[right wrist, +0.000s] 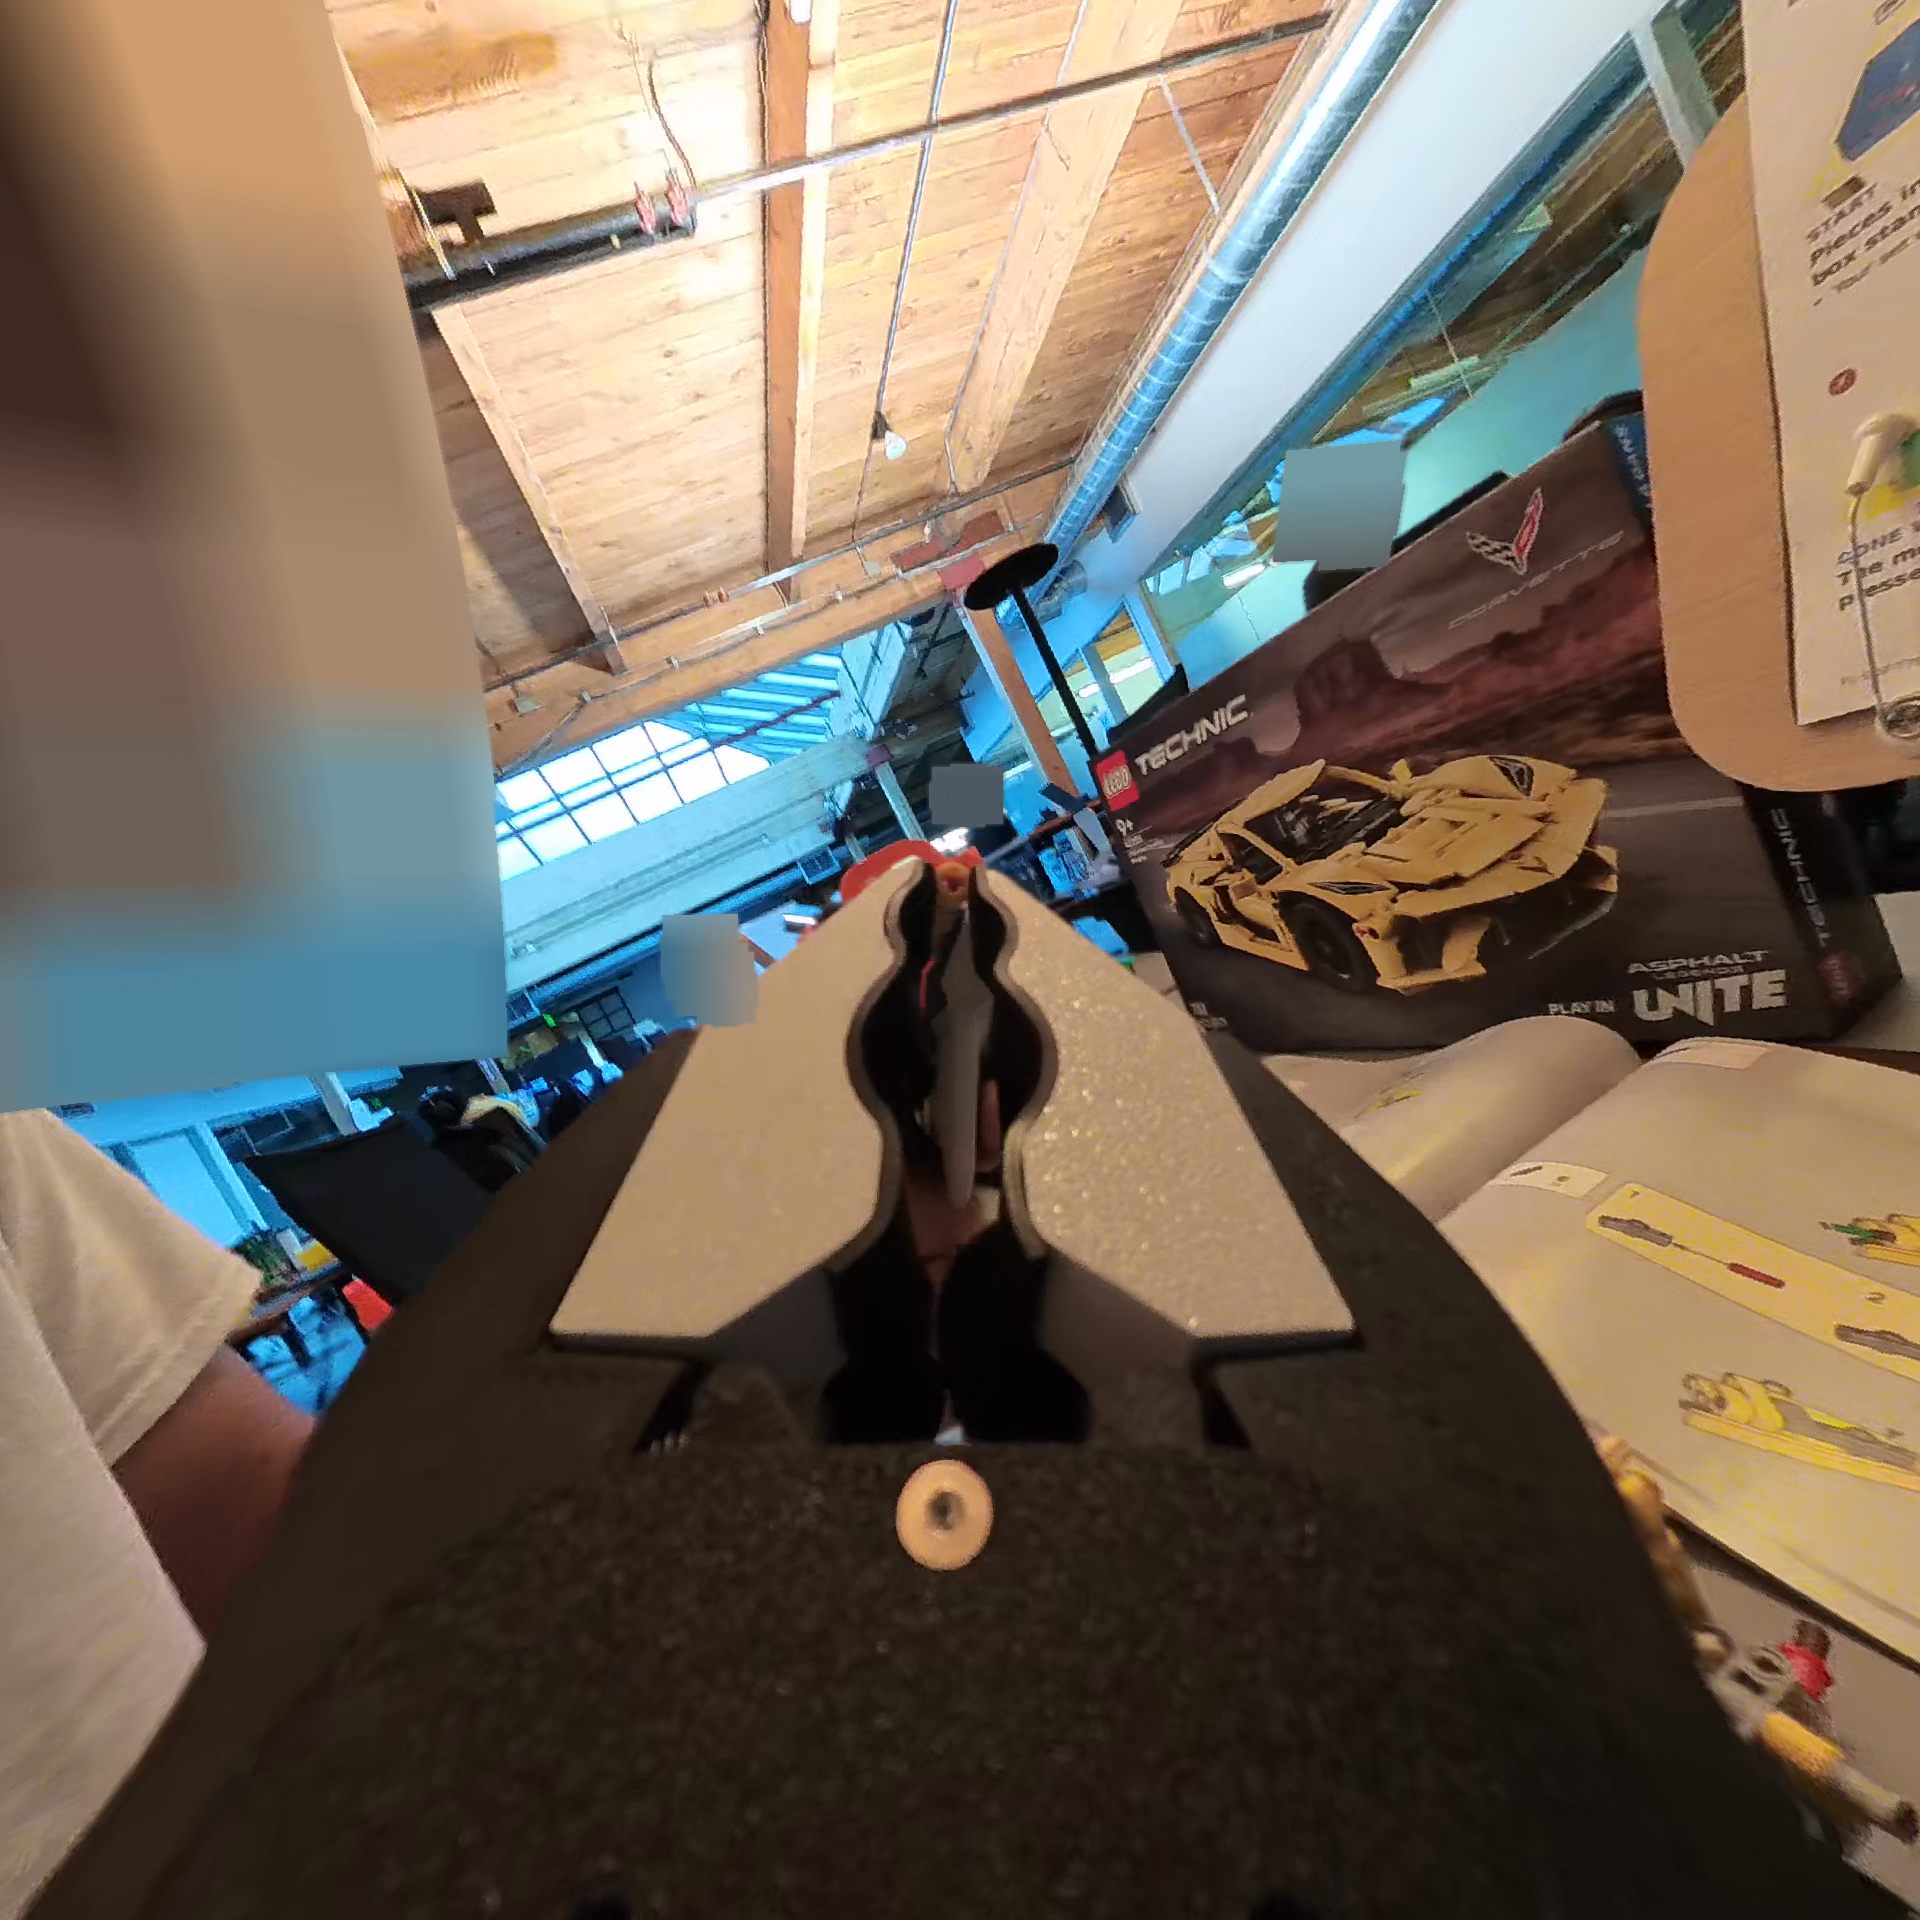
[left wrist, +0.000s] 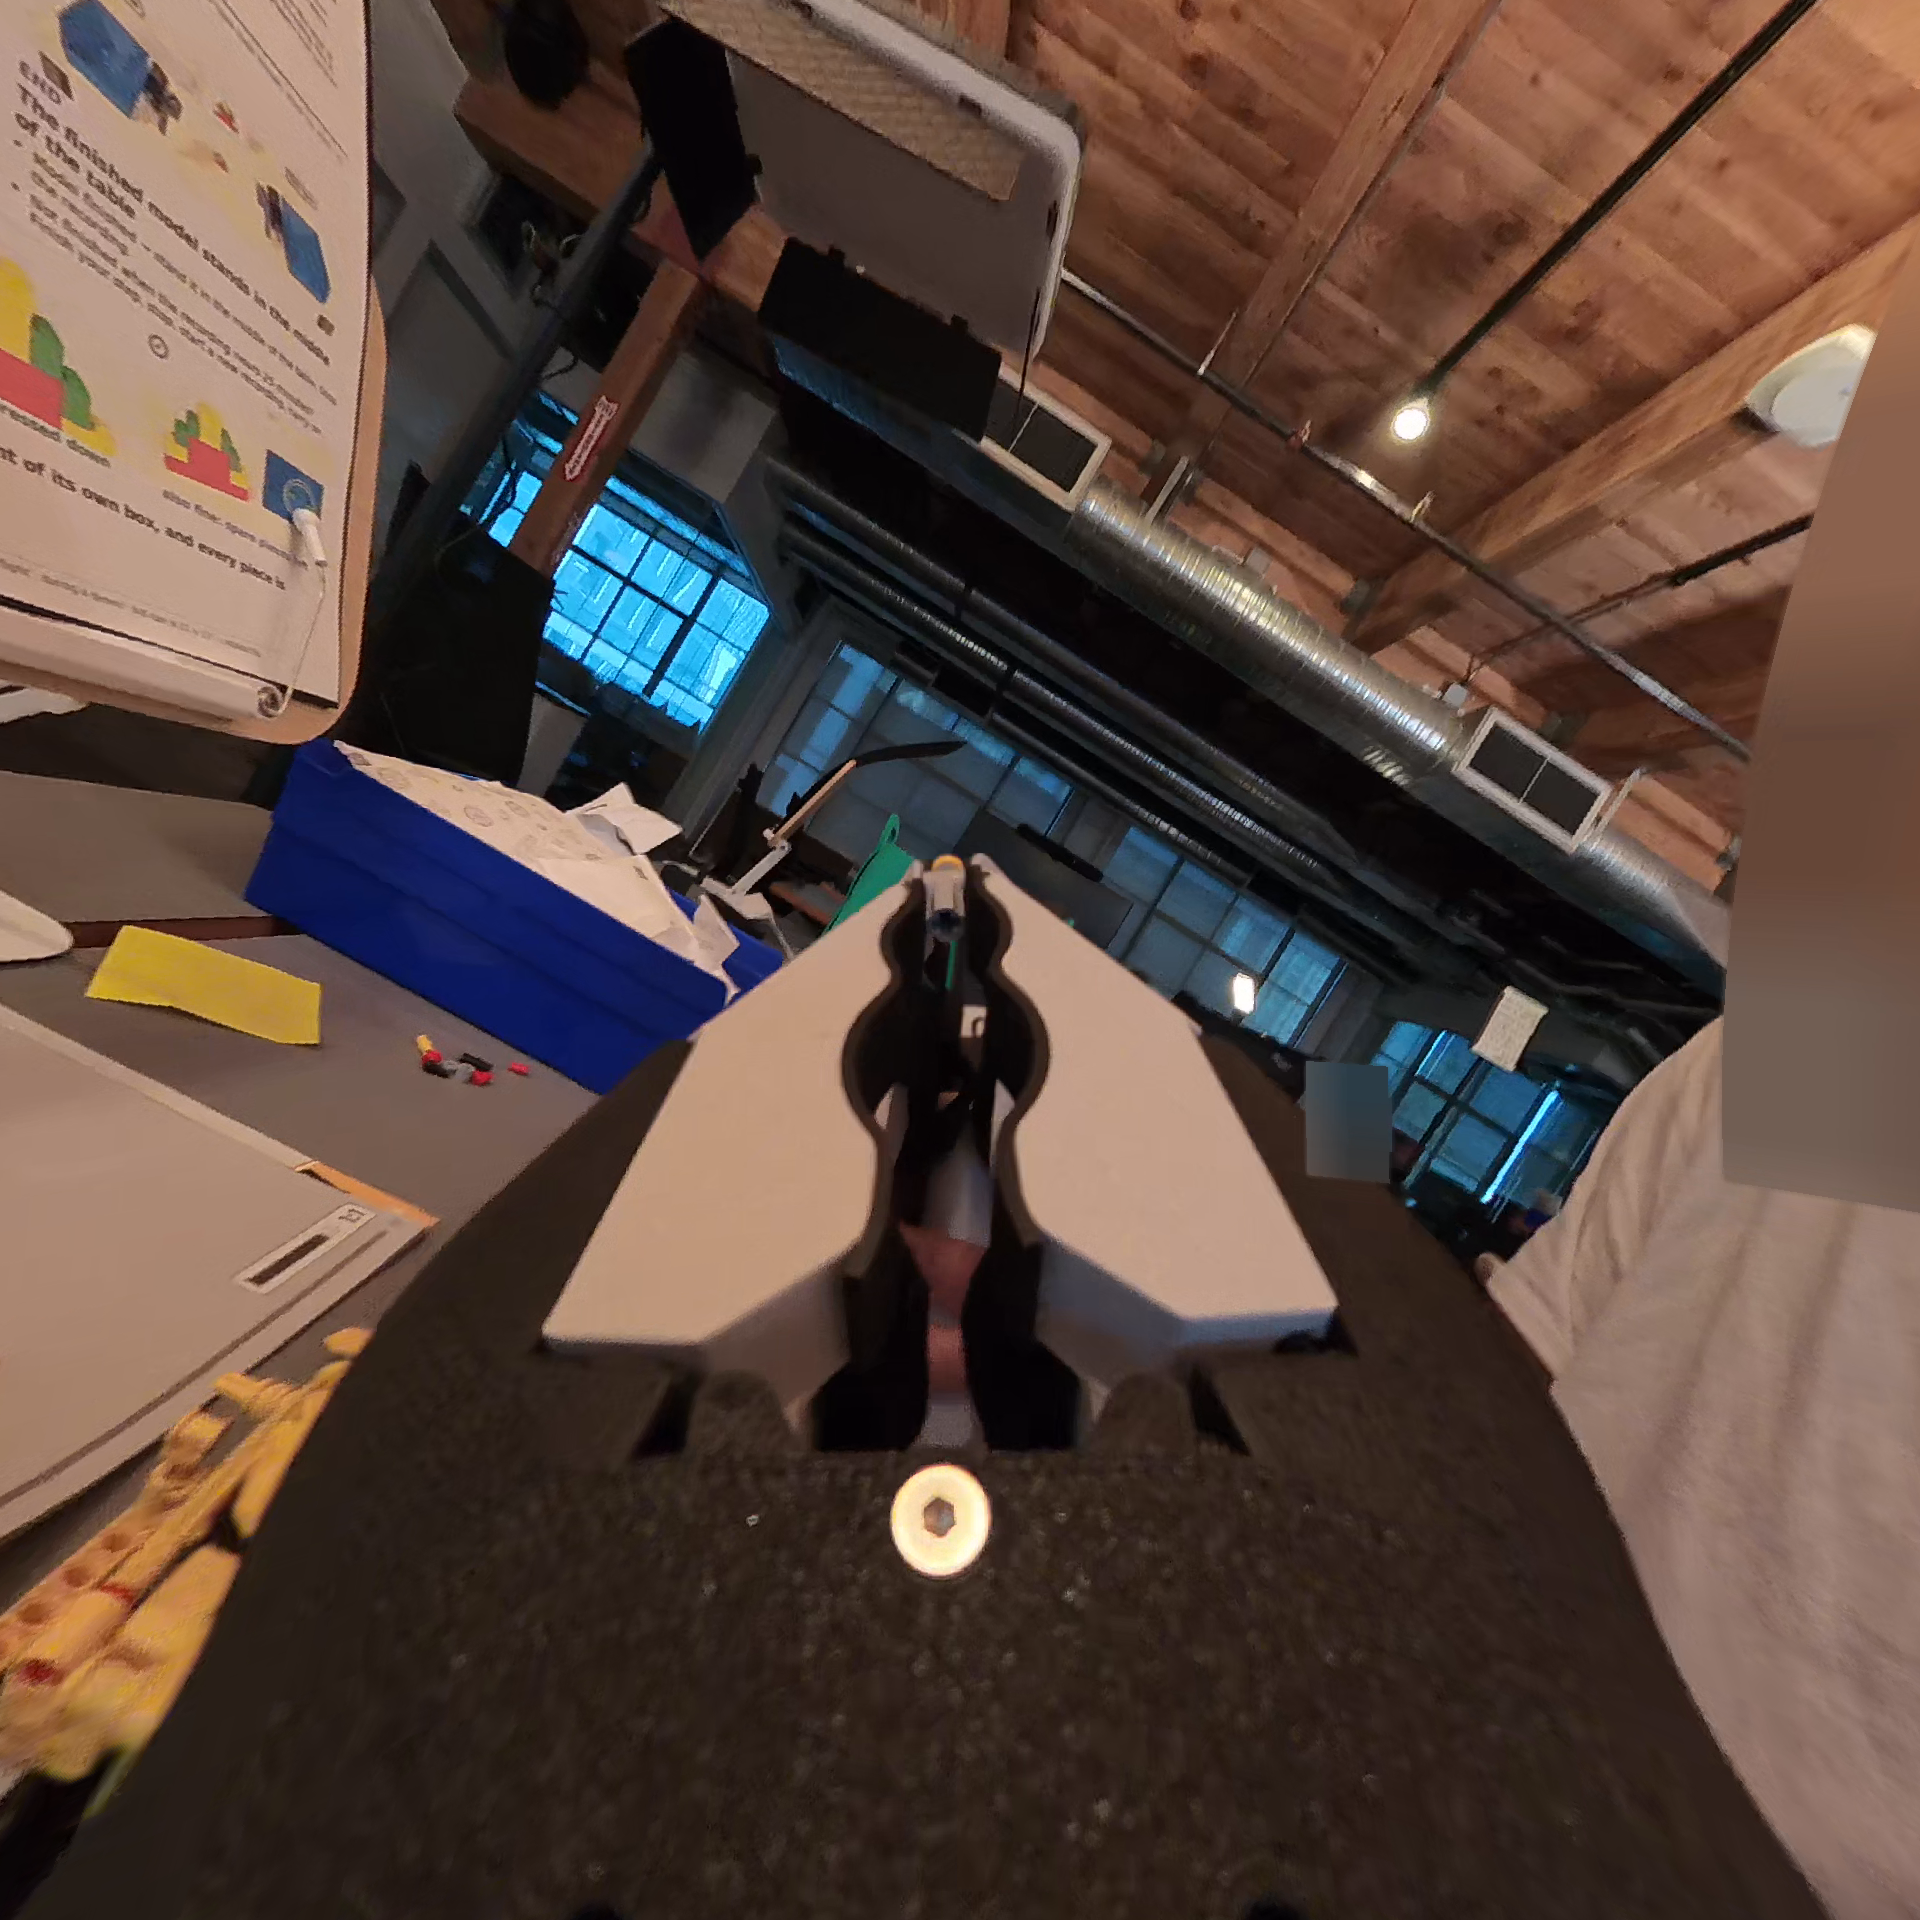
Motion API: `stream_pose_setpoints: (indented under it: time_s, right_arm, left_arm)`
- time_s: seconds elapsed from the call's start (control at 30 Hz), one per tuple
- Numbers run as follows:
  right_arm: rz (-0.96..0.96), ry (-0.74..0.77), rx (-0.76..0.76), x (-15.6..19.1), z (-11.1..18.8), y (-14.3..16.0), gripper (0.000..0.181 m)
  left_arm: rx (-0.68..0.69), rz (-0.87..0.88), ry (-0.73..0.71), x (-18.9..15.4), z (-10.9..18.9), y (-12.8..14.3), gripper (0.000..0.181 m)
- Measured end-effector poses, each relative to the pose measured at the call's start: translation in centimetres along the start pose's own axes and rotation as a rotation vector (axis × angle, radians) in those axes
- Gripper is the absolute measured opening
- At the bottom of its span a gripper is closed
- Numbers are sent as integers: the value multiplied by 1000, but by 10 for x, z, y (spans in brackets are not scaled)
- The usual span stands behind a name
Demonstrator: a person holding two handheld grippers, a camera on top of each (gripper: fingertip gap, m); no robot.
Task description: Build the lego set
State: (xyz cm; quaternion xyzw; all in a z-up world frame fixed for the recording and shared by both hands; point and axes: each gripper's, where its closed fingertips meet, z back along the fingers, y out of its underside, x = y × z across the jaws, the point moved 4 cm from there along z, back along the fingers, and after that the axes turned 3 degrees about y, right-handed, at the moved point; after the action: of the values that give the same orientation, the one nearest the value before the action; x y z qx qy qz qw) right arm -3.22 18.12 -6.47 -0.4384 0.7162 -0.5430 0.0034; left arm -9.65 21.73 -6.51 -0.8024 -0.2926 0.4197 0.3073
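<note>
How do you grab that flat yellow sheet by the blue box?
Probably pinch the yellow sheet at a corner, coming in low along the grey table: it lies flat, so nothing sticks up to grip from above.

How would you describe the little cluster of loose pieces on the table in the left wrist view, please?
Start at the blue bin stuffed with white paper on the grey table. Just in front of it, right of the yellow sheet, lies the cluster of loose pieces: tiny red, black, grey and yellow bits, the only small parts there.
</note>
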Motion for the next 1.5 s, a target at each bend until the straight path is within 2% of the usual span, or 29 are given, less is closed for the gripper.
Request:
stream_pose_setpoints:
  time_s: [0.1,0.4,0.7,0.8,0.9,1.13,1.37,1.5]
  right_arm:
    - [-43,-14,-42,2,0,0,4]
    - [12,-12,-75,10,-4,-2,4]
    - [361,179,-46,17,-5,-4,4]
    - [391,193,-38,20,-6,-5,4]
    - [322,156,-52,22,-7,-6,4]
    - [203,13,-20,26,-3,-9,5]
    - [117,-55,26,23,4,-9,4]
    - [153,-78,31,24,6,-10,4]
  left_arm:
    - [-49,43,18,-1,-1,1,7]
    - [-199,198,112,-4,-1,1,7]
    - [-315,334,151,-4,-2,7,6]
    - [-317,330,155,-6,-2,6,6]
    - [-313,351,196,-6,-1,4,7]
    - [-190,288,242,-11,-3,0,6]
    - [-126,260,249,-12,-4,4,6]
    - [-130,290,267,-13,-5,5,6]
